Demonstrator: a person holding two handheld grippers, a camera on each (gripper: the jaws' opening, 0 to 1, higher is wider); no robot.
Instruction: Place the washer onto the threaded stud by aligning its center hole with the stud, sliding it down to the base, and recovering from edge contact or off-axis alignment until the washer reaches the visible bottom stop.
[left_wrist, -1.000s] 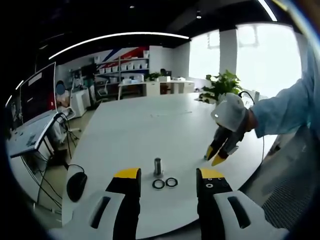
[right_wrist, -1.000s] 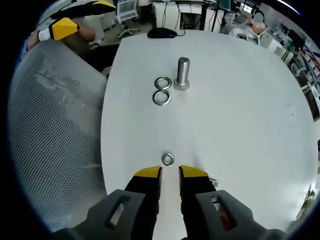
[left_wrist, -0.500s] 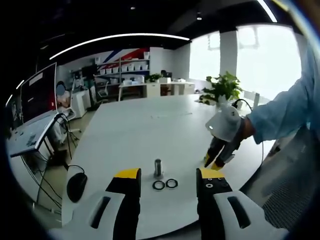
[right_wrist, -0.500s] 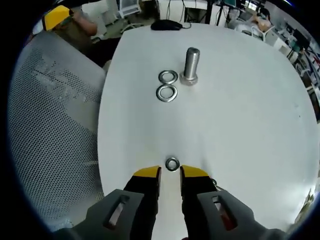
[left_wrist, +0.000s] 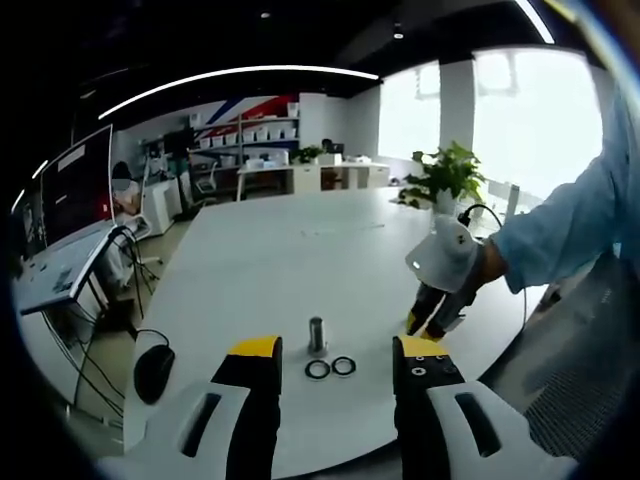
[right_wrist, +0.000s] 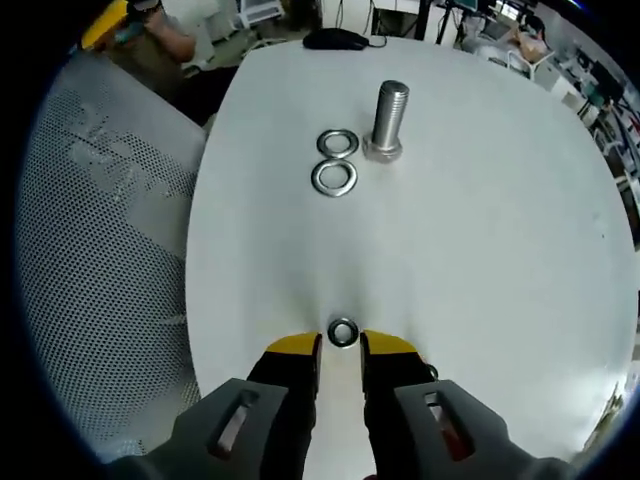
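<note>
Nearing washer (right_wrist: 343, 332), prob. untouched, rt tool (right_wrist: 342, 345).

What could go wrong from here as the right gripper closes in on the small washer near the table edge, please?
1. The small washer lies flat on the table, just ahead of the right gripper; the narrow jaws may push it instead of gripping its thin rim.
2. It sits near the table edge, beside the mesh chair, so a nudge might send it off.
3. Two larger washers lie against the stud and could crowd the approach.

L view low, far; R view above; both share stud (left_wrist: 317, 333) (right_wrist: 389, 120).
</note>
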